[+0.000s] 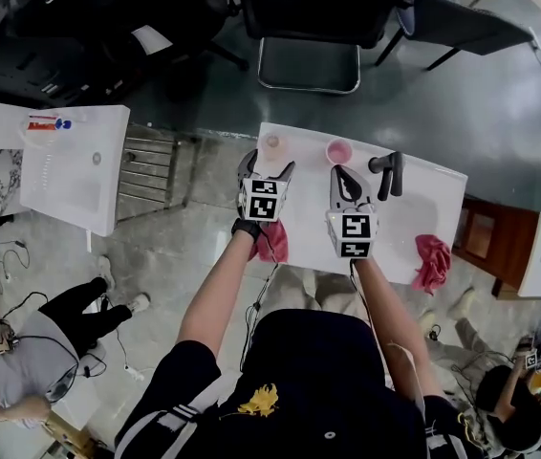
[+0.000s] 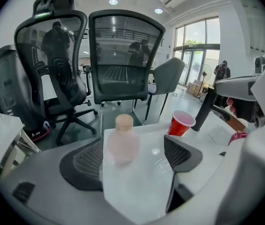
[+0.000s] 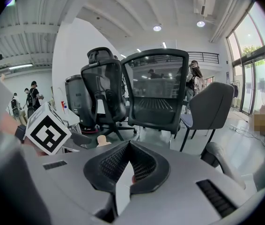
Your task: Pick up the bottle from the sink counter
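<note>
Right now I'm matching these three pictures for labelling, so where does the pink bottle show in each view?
Head view: bottle at the far left corner of the counter, just ahead of the left gripper.
Left gripper view: bottle in the centre, standing between the open jaws.
Right gripper view: only what looks like its tan cap, left of the jaws.
Shared landmark: the mesh-backed office chair beyond the counter.
</note>
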Motion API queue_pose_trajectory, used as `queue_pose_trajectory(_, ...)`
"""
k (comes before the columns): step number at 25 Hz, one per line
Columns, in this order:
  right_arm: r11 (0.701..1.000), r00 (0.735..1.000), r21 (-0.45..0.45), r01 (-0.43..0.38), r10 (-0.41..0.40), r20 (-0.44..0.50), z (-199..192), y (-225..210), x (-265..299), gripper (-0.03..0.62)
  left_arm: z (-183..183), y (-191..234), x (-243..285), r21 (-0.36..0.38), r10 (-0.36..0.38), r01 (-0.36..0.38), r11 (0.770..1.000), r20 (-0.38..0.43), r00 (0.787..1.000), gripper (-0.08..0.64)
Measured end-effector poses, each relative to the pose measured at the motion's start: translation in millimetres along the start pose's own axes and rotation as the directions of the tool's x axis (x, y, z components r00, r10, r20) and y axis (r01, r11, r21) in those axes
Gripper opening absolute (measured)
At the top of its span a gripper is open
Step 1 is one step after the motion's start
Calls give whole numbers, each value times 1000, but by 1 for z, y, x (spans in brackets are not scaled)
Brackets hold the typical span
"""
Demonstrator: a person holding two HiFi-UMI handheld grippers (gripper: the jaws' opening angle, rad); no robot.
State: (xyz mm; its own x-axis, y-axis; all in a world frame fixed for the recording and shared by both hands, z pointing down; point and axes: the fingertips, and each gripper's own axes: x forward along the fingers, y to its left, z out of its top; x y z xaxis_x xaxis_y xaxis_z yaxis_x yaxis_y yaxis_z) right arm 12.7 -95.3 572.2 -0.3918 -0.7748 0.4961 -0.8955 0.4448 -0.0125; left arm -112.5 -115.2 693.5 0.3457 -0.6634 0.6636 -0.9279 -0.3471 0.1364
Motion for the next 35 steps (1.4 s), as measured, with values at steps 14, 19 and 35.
queue_pose_trajectory(14,1000,998,-1,2,-2,-67,-27,1,41,25,-12,18,52,-8,4,-4,1000,-26,1000,416)
queue_pose_trajectory(19,1000,997,5,3,-3,-73,-32,3,42,25,-10,25,66,-2,22,-22,1000,-20,1000,416)
queue_pose_trajectory(35,999,996,26,30,-28,-83,-42,-6,35,25,-9,27,97,60,51,-49,997,-42,998,420)
